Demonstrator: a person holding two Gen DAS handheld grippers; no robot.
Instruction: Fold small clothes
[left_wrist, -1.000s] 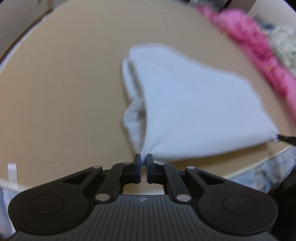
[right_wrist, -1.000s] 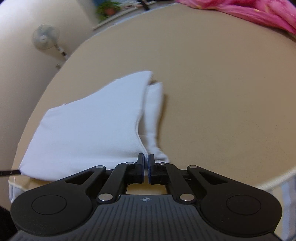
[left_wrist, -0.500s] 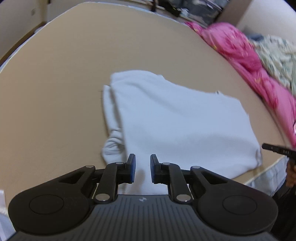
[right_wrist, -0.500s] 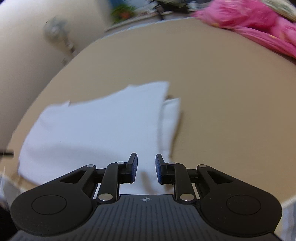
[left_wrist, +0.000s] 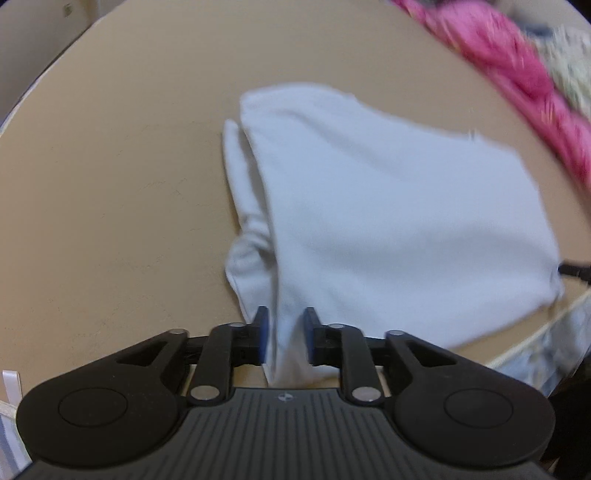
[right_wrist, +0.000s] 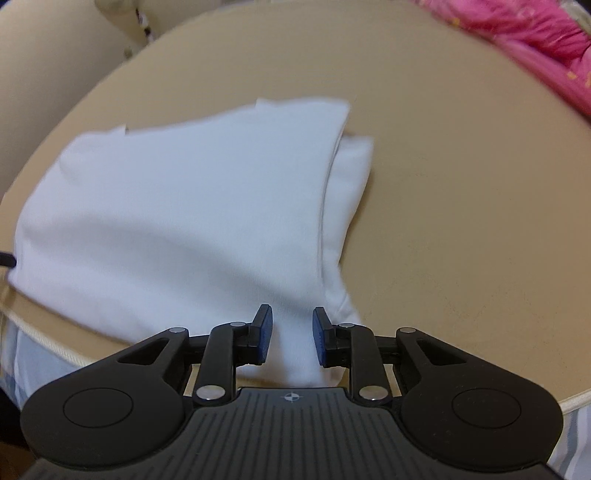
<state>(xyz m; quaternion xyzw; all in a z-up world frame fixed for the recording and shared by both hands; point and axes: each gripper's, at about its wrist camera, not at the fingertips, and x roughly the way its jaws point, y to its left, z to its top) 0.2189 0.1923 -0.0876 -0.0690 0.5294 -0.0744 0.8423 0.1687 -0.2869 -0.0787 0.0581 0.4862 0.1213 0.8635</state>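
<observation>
The white garment (left_wrist: 388, 221) lies folded flat on the tan tabletop (left_wrist: 110, 203), near its front edge, w/ a narrower layer (sleeve or under-fold, hard to say which) poking out along one side. Looks light, soft, floppy: no stiffness, so it'll sag and unfold if lifted by one point. Prob. best taken at two near corners or along a folded edge, pinching all layers together; thin knit may slip from a shallow pinch.

Left hand-held gripper (left_wrist: 286, 334) has just been opening; jaws stand apart, near corner of the cloth between them but pads not pressing. Right hand-held gripper (right_wrist: 291, 334): same, jaws just opened, cloth edge in the gap, nothing held. Both sit at the garment's near edge, one at each end.

Around: pink bedding (left_wrist: 517, 74) heaped at the far right edge, well apart from the garment; a patterned fabric beyond it, blurred. Tabletop around the garment otherwise bare, so nothing blocks the next fold. The front edge is close, so cloth could slide off.
</observation>
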